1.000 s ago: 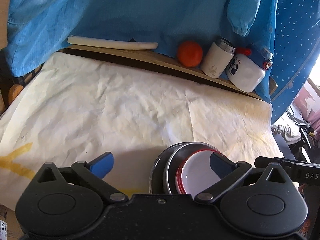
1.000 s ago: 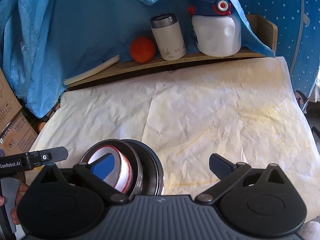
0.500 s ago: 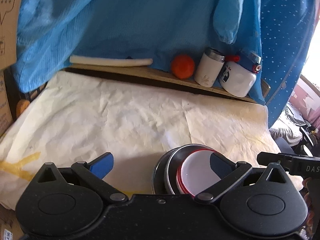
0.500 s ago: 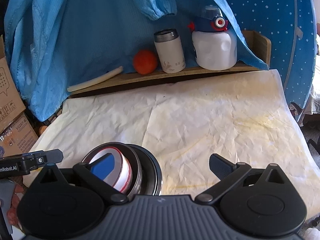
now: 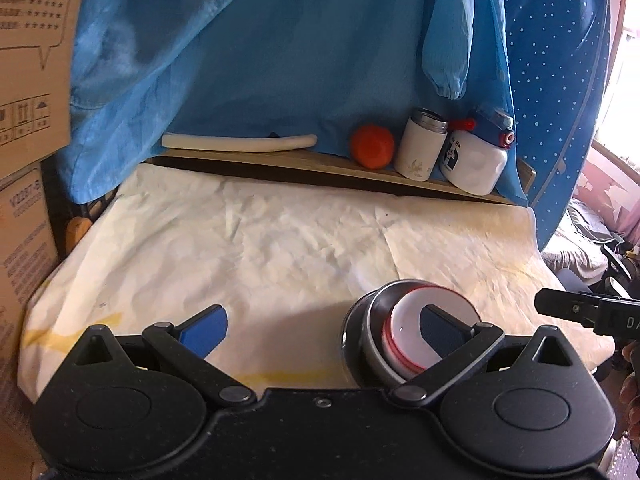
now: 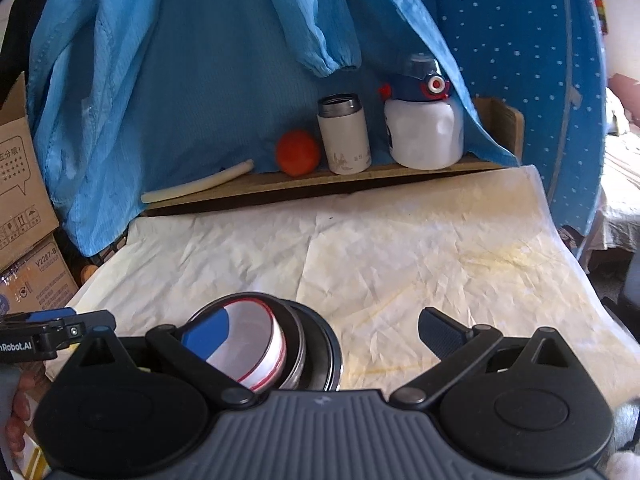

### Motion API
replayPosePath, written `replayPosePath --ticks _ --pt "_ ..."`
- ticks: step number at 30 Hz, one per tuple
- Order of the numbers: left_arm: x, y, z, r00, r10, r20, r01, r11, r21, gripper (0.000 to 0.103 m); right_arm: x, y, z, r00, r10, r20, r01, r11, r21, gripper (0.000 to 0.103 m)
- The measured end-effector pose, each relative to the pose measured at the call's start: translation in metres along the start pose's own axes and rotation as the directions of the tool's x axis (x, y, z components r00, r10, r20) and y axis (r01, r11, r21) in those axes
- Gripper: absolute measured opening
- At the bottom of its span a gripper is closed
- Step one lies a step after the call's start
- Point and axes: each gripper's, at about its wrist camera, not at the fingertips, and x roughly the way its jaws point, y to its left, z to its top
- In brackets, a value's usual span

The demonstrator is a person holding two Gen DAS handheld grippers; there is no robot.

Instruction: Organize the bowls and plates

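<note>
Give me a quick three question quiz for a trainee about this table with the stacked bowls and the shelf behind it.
1. True or false: the white bowl with the red rim sits nested inside the metal bowls.
2. Which stands on the wooden shelf between the orange and the white bottle? A) a plate B) the white tumbler C) a spoon
3. Fill in: both grippers, left gripper and right gripper, have their jaws ____.

Key: 1 true; 2 B; 3 open

Paper on surface: matt, creased. Outer bowls: shiny metal; inner bowl glossy white, red rim. Backdrop: blue cloth. Shelf: wood. Tools: matt black plastic.
</note>
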Motion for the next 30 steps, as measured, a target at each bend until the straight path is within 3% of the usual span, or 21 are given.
replayPosePath --ticks 6,22,30 --pt "-0.017 0.011 -0.010 1.000 -0.007 0.022 0.006 1.000 0.017 0.102 -0.023 0.017 -0.019 0.998 -0.033 0.059 0.033 0.999 0.008 0.103" --pt "-0.047 0.017 -0.039 0.998 -0.041 0.055 0.037 0.996 0.078 0.102 -0.058 0.032 -0.057 0.993 -0.077 0.094 0.076 0.997 0.015 0.103" --pt "-0.050 0.010 -0.048 0.997 -0.048 0.065 0.039 0.991 0.127 0.102 -0.056 0.029 -0.068 0.994 -0.065 0.088 0.066 0.998 -0.005 0.103"
